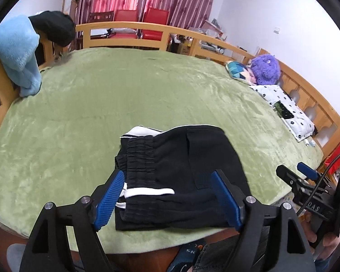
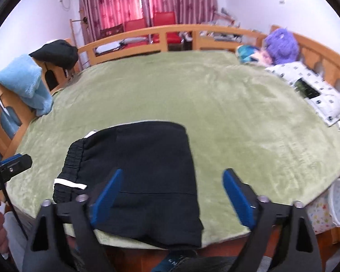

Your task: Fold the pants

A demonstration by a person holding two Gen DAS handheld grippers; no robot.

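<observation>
the black pants (image 1: 176, 176) are laid folded compact at the near edge of the green blanket (image 1: 124, 95); the left gripper (image 1: 167, 195) and right gripper (image 2: 172, 195) are held wide, empty, above them, likely released.

soft daylight, fisheye bend, right view blurred

light comes through the pink-red patterned curtains (image 1: 133, 2) at the far wall, glowing brightest at the gap between them, and spreads evenly over the green plush bed cover (image 1: 124, 95) with faint sheen on its nap and no hard shadows. the folded black pants with white trim (image 1: 181, 176) read as a dark mass with little detail in the fabric. both views bow straight lines, so the curved wooden bed rail (image 1: 147, 28) arcs, and black lens corners frame each picture. the left wrist view is sharp; the right wrist view is smeared, worst at the purple fuzzy plush toy (image 2: 282, 46) and white patterned pillow (image 2: 315, 90).
</observation>
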